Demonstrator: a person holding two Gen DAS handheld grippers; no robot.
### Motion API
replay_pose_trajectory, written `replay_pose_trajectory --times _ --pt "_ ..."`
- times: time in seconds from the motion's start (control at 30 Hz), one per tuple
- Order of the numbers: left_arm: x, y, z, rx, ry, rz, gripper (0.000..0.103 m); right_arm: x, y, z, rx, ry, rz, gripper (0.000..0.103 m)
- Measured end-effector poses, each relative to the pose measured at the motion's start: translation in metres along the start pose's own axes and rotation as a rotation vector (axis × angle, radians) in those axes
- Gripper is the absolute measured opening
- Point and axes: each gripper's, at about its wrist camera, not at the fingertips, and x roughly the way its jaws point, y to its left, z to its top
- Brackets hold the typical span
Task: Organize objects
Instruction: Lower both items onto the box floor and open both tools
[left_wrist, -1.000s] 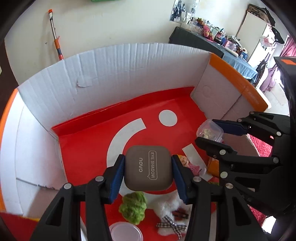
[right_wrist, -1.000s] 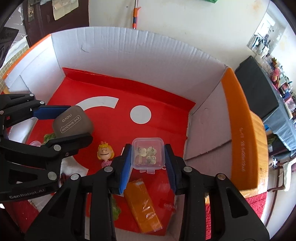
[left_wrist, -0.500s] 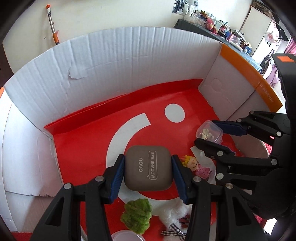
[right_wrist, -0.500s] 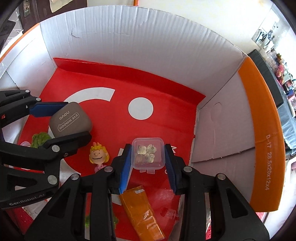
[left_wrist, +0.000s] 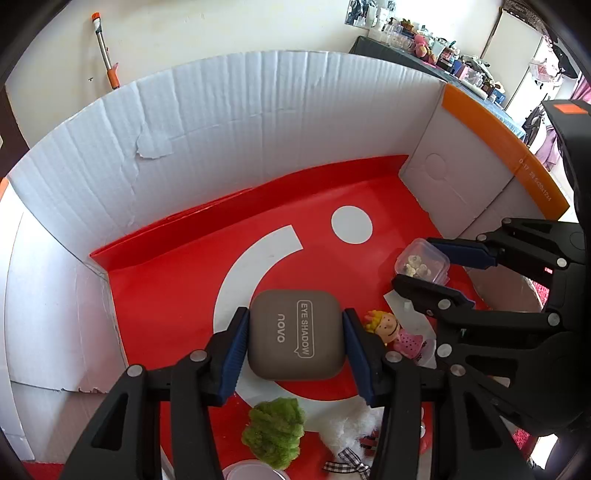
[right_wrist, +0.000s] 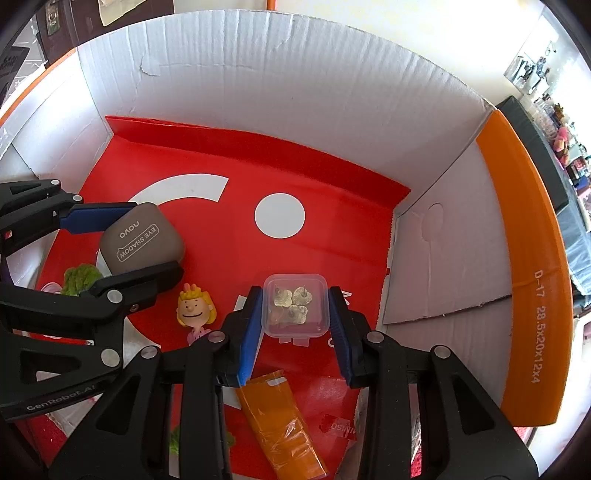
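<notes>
My left gripper (left_wrist: 293, 341) is shut on a taupe eye shadow case (left_wrist: 295, 334), held above the red floor (left_wrist: 177, 291) of an open cardboard box. The right wrist view shows that case (right_wrist: 142, 238) at the left, between the left gripper's blue pads (right_wrist: 96, 218). My right gripper (right_wrist: 295, 315) is shut on a small clear plastic box (right_wrist: 295, 304) of metal studs. The left wrist view catches the clear box (left_wrist: 421, 262) at the right. A blonde doll figure (right_wrist: 195, 308) lies on the box floor between both grippers.
The box has tall white walls (left_wrist: 258, 122) and an orange flap (right_wrist: 528, 258) at the right. A green fuzzy ball (left_wrist: 275, 432), white fluff with a checked bow (left_wrist: 347, 461) and an orange packet (right_wrist: 280, 421) lie near the front. A cluttered table (left_wrist: 443, 55) stands behind.
Both grippers have tipped and shifted a little over the box, so more of its back wall and floor shows. Each keeps its hold on its object.
</notes>
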Motion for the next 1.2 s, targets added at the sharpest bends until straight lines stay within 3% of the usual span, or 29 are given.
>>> replay_pose_trajectory --times 0.53,1.2 --pt "0.003 -0.002 0.001 -0.003 -0.001 -0.003 0.052 -0.008 0.01 -0.007 -0.006 0.005 -0.003 0.034" --pt "-0.003 0.01 0.005 -0.016 0.002 -0.003 0.052 -0.032 0.026 -0.048 -0.017 0.0 -0.005 0.041"
